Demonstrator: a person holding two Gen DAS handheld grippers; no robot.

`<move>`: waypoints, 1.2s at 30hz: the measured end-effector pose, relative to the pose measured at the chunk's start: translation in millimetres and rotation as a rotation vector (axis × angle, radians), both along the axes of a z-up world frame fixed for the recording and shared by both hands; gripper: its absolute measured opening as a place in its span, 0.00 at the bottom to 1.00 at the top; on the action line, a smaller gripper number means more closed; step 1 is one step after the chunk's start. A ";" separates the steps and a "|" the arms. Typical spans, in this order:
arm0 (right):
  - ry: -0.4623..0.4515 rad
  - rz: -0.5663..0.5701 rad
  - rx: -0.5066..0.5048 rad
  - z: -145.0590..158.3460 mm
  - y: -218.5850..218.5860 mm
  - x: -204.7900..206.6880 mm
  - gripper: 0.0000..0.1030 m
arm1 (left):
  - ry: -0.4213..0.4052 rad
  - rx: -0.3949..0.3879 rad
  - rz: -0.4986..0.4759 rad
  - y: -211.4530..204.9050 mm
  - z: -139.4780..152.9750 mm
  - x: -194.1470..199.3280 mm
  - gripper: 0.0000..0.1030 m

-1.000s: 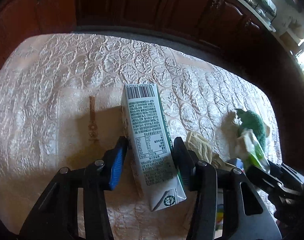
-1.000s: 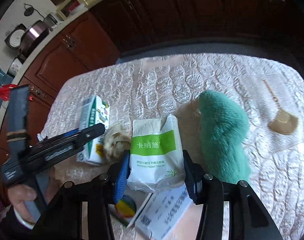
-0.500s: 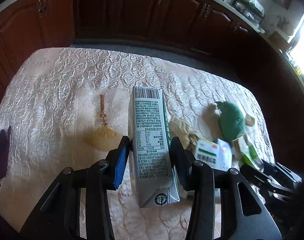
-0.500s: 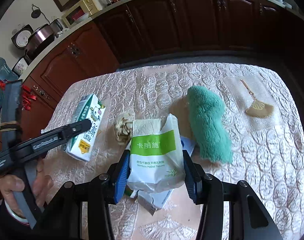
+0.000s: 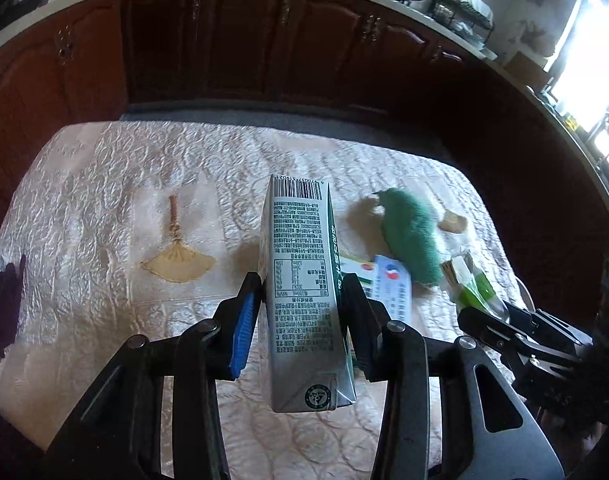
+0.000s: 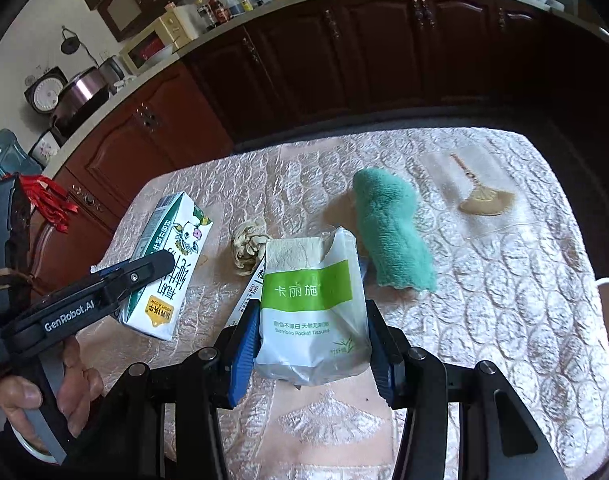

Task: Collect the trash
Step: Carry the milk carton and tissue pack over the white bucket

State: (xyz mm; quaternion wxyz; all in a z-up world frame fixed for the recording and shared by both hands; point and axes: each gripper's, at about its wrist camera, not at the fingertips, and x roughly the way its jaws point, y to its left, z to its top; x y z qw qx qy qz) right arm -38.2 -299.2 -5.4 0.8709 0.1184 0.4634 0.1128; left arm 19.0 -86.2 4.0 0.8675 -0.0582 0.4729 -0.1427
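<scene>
Left tongs [image 5: 300, 312]: closed on the milk carton [image 5: 302, 292], pads pressed on its two long sides; just been squeezing in a bit more, with the carton between them.
Right tongs [image 6: 314, 352]: closed on the tissue pack [image 6: 312, 312], one blue pad on each side of the soft wrapper.
Milk carton: up off the bench [image 5: 84, 208], barcode end far from the tongs, round stamp end near the camera.
Tissue pack: up off the bench too, open top with pale tissue poking out, pointing away from the tongs.
Near the carton: crumpled paper ball [image 6: 248, 246] just beside it on the bench, flat printed box [image 5: 388, 284] just behind it.
Past the carton: green fuzzy cloth [image 6: 388, 232] farther back, well apart.
Other side of the carton: gold fan picture [image 5: 178, 264] sewn in the bench cover, well apart.
Left hand [image 6: 52, 396]: wrapped on the handle below the carton.
Step now: both pieces of trash picked up; likely next, off to a bin, but no bin in view.
Still to collect: probably the paper ball, maybe the flat box.
Could go wrong, carton: smooth sides, held near one end, so a fast swing could make it tip or slide out.
Could go wrong, pack: squishy wrapper, so a loose squeeze could let it slip, and loose tissue could fall out of the open top.
Could go wrong, both: two tongs close together, so a bump could knock one thing free.
</scene>
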 end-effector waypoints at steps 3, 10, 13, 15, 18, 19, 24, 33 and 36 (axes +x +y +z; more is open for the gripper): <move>-0.010 -0.016 0.005 5.8 -7.2 -6.2 0.46 | -0.019 -0.001 -0.024 -11.2 8.1 -4.9 0.38; -0.022 -0.051 -0.001 13.9 -23.8 -19.6 0.46 | -0.031 -0.001 -0.070 -35.1 15.3 -11.1 0.38; -0.023 -0.067 -0.006 14.8 -31.0 -24.2 0.46 | -0.031 0.002 -0.094 -45.6 16.2 -13.8 0.38; -0.024 -0.081 -0.012 15.2 -36.6 -27.2 0.46 | -0.032 0.003 -0.110 -53.5 16.4 -16.0 0.37; -0.021 -0.103 -0.013 14.6 -47.2 -32.1 0.46 | -0.026 0.000 -0.132 -67.6 15.8 -18.8 0.37; -0.020 -0.112 -0.014 14.6 -51.3 -33.9 0.46 | -0.023 -0.001 -0.139 -72.5 15.5 -19.6 0.37; -0.023 -0.155 -0.035 16.6 -70.7 -42.8 0.46 | -0.017 -0.002 -0.185 -96.7 14.6 -24.3 0.37; -0.016 -0.236 -0.057 14.9 -110.0 -63.6 0.46 | -0.007 -0.004 -0.271 -143.2 12.5 -33.5 0.37; -0.012 -0.259 -0.056 13.5 -122.0 -70.4 0.46 | 0.004 -0.007 -0.302 -160.5 10.3 -35.9 0.37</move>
